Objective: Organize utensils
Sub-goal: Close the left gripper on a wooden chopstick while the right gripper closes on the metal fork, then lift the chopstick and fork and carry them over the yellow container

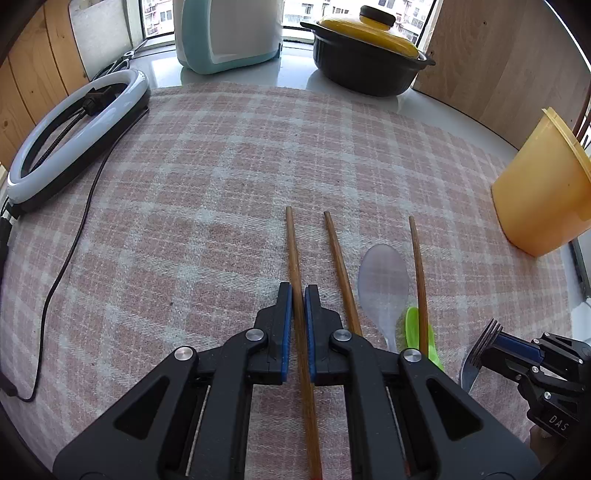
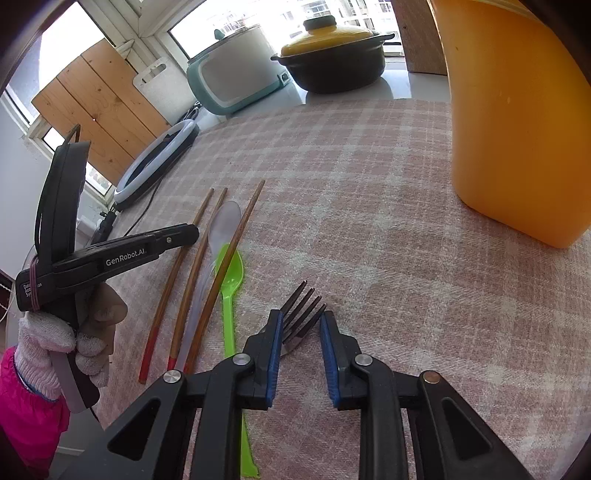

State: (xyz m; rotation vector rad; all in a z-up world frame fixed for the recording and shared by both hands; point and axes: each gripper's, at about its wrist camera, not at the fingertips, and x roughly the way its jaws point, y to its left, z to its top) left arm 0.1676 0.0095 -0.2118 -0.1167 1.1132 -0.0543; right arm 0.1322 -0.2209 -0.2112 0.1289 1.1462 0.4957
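Three wooden chopsticks lie on the checked cloth. My left gripper is shut on the leftmost chopstick, which runs between its blue pads. The other two chopsticks lie to its right with a clear spoon and a green spoon between them. A metal fork lies on the cloth. My right gripper is open, its jaws on either side of the fork's tines. The orange cup stands at the right.
A ring light with its cable lies at the left. A teal and white cooker and a black pot with a yellow lid stand at the back. Wooden boards line the sides.
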